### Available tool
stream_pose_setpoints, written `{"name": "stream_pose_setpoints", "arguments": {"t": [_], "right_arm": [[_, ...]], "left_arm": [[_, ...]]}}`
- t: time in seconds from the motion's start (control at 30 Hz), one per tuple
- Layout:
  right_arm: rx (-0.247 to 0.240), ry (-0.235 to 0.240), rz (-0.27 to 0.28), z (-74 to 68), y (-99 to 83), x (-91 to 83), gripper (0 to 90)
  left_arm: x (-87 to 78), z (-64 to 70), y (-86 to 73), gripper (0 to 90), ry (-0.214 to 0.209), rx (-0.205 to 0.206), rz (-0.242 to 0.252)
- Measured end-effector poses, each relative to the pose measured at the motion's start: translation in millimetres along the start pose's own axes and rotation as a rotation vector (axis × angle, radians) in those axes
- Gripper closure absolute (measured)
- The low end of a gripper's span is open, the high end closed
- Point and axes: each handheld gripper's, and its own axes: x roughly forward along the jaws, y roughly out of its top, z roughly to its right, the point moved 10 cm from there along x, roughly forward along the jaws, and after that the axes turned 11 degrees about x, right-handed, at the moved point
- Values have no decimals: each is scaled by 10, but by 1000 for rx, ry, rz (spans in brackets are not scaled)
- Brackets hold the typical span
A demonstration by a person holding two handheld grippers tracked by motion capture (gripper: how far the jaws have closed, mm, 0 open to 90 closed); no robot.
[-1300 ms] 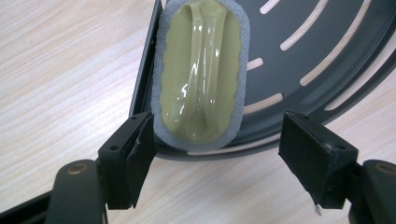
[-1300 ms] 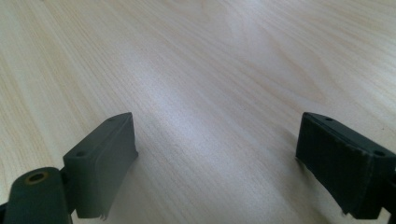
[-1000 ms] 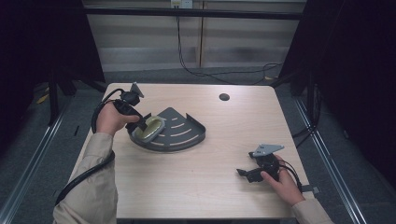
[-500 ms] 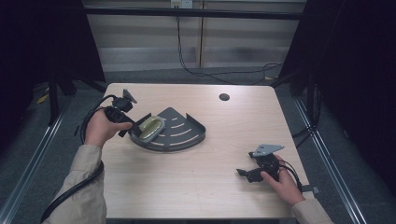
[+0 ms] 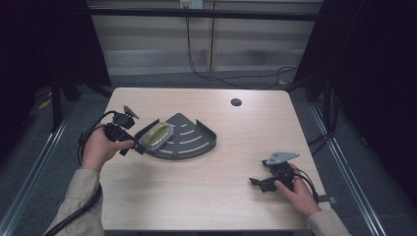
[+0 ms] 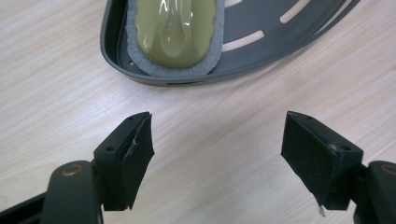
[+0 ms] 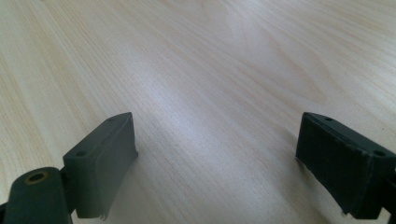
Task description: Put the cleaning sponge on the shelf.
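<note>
A dark grey quarter-round shelf tray point(image 5: 194, 142) point(image 6: 289, 42) lies on the table left of centre. An olive-green scrub pad with a grey felt border point(image 5: 156, 135) point(image 6: 177, 32) rests in the tray's left corner. My left gripper point(image 5: 134, 142) point(image 6: 217, 158) is open just left of the tray, a short way from its rim, with nothing between its jaws. My right gripper point(image 5: 256, 182) point(image 7: 217, 163) rests open over bare wood near the front right of the table.
The wooden table point(image 5: 206, 196) has a round cable hole point(image 5: 236, 102) at the back. Cables trail from both grippers. A dark floor and metal rails surround the table.
My left gripper has let go of the green pad in the tray's corner and backed off to the left, jaws open. The right gripper has stayed put.
</note>
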Motion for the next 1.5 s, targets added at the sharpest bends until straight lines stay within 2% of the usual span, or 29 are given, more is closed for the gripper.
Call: {"name": "stream_pose_setpoints", "arguments": {"t": [0.1,0.17,0.27,0.3,0.47,0.73,0.97,1.17,1.2,1.27,1.43,1.47,1.5], "right_arm": [[1,0,0,-1,-1,0,115],[0,0,0,0,0,0,115],[0,0,0,0,0,0,115],[0,0,0,0,0,0,115],[-1,0,0,1,0,0,115],[1,0,-1,0,-1,0,115],[1,0,0,0,0,0,115],[0,-1,0,1,0,0,115],[1,0,0,0,0,0,115],[1,0,0,-1,0,0,115],[-1,0,0,1,0,0,115],[1,0,0,0,0,0,115],[-1,0,0,1,0,0,115]], "left_arm": [[54,36,-58,247,-5,-5,8],[97,56,-123,247,-8,7,3],[127,71,-158,247,-7,2,6],[157,79,-193,246,-12,14,5],[224,105,-241,246,-12,11,17],[352,136,-344,238,-14,38,39],[465,169,-430,227,-17,41,61],[525,171,-432,215,1,57,118],[532,170,-437,211,6,56,122],[539,161,-448,209,15,80,124],[606,175,-488,205,27,94,143],[613,162,-493,203,37,112,146],[622,164,-492,199,39,114,155]]}}
